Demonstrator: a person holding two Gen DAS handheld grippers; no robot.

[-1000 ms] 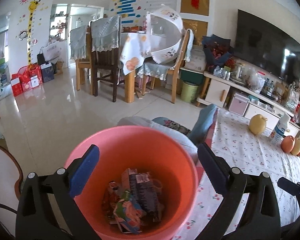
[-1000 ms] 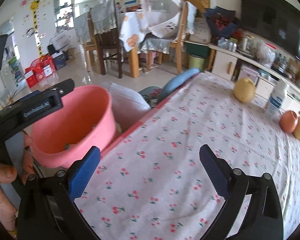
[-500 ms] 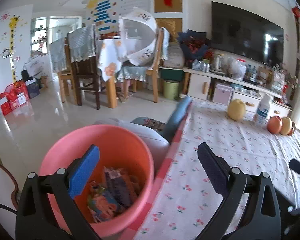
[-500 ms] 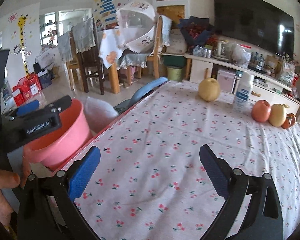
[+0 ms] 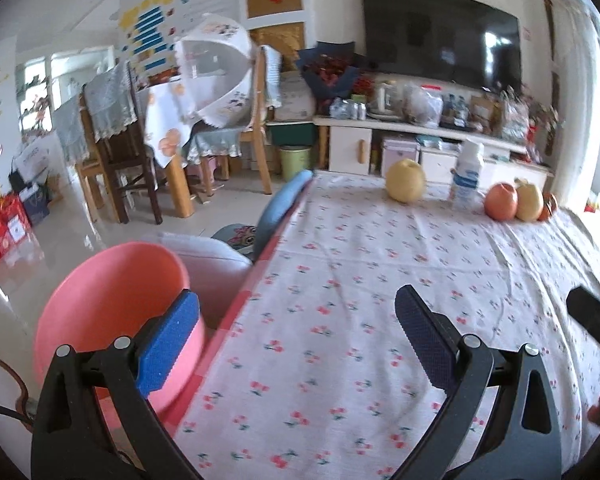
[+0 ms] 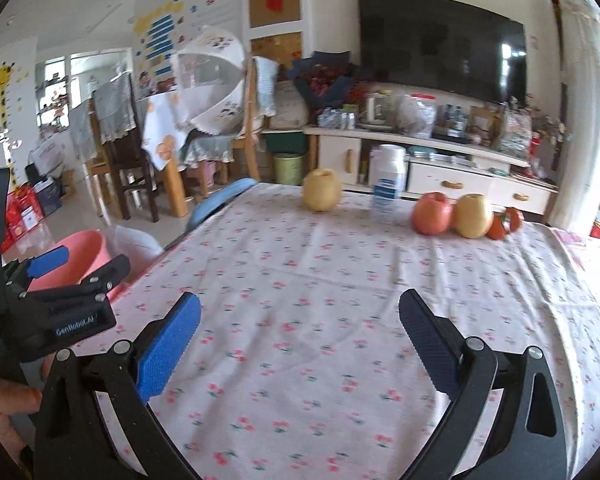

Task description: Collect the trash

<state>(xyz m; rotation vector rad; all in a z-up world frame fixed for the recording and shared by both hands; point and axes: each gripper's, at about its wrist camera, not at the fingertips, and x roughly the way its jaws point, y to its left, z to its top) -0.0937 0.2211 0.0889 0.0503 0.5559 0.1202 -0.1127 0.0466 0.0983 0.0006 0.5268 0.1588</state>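
Observation:
A pink bin (image 5: 112,304) stands off the table's left edge; its inside is hidden from here. It also shows in the right wrist view (image 6: 80,254). My left gripper (image 5: 296,328) is open and empty, over the table's left edge beside the bin. My right gripper (image 6: 300,330) is open and empty above the cherry-print tablecloth (image 6: 340,300). The left gripper also shows at the left of the right wrist view (image 6: 74,276). No trash shows on the cloth.
At the table's far side stand a yellow pear (image 6: 322,190), a white bottle (image 6: 386,186), an apple (image 6: 432,214), another pear (image 6: 474,216) and an orange fruit (image 6: 506,222). A blue chair back (image 5: 284,208) and a grey cushion (image 5: 216,264) sit left of the table.
Both grippers have swung right, away from the bin and toward the table. The bin has slid from the centre to the left of the left wrist view; its wrappers no longer show.

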